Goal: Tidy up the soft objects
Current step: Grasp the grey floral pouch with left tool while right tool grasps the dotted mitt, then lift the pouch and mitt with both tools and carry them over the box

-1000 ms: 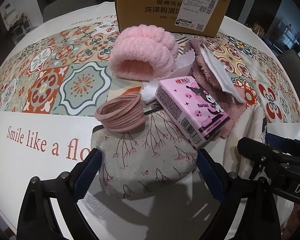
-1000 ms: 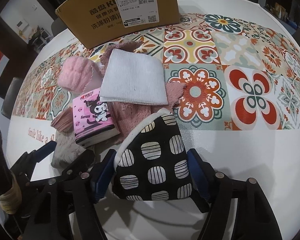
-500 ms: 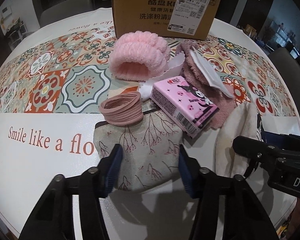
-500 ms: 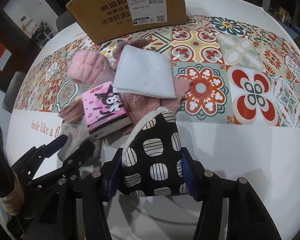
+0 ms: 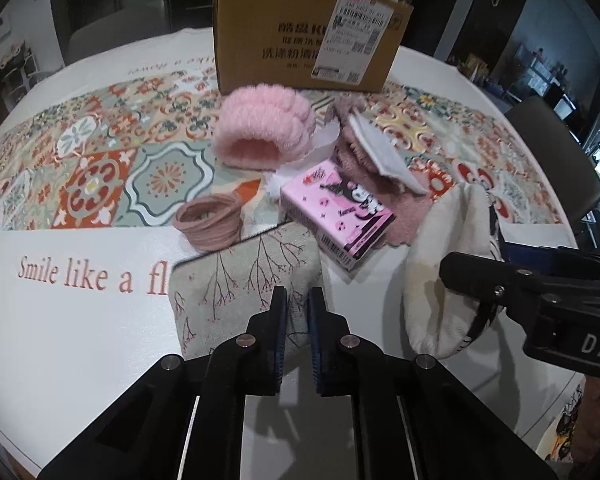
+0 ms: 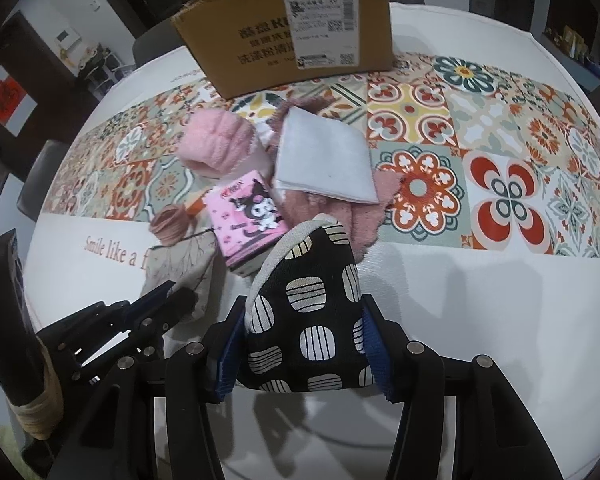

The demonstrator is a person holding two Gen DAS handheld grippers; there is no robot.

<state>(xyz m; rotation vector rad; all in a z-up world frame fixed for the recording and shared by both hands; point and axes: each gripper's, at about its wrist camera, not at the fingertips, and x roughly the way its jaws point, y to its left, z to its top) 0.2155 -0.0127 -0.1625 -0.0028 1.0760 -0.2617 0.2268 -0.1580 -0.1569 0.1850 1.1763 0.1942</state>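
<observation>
My left gripper (image 5: 297,300) is shut on the near edge of a beige pouch with a twig print (image 5: 244,280), lifted a little off the table. My right gripper (image 6: 304,320) is shut on a black pouch with striped dots (image 6: 312,304); its cream lining shows in the left wrist view (image 5: 440,264). Behind them lie a pink tissue pack (image 5: 336,212), a fluffy pink headband (image 5: 264,132), a bundle of pink hair ties (image 5: 210,220), and a white cloth (image 6: 324,160) on a mauve towel (image 6: 340,208).
A cardboard box (image 6: 292,28) stands at the back of the round table, whose cloth (image 6: 500,184) has a tiled pattern and white border. Chairs (image 5: 556,152) stand around the table's edge.
My left gripper has closed from wide open onto the beige pouch's near edge and pulled back. My right gripper has narrowed on the black pouch and drawn it nearer.
</observation>
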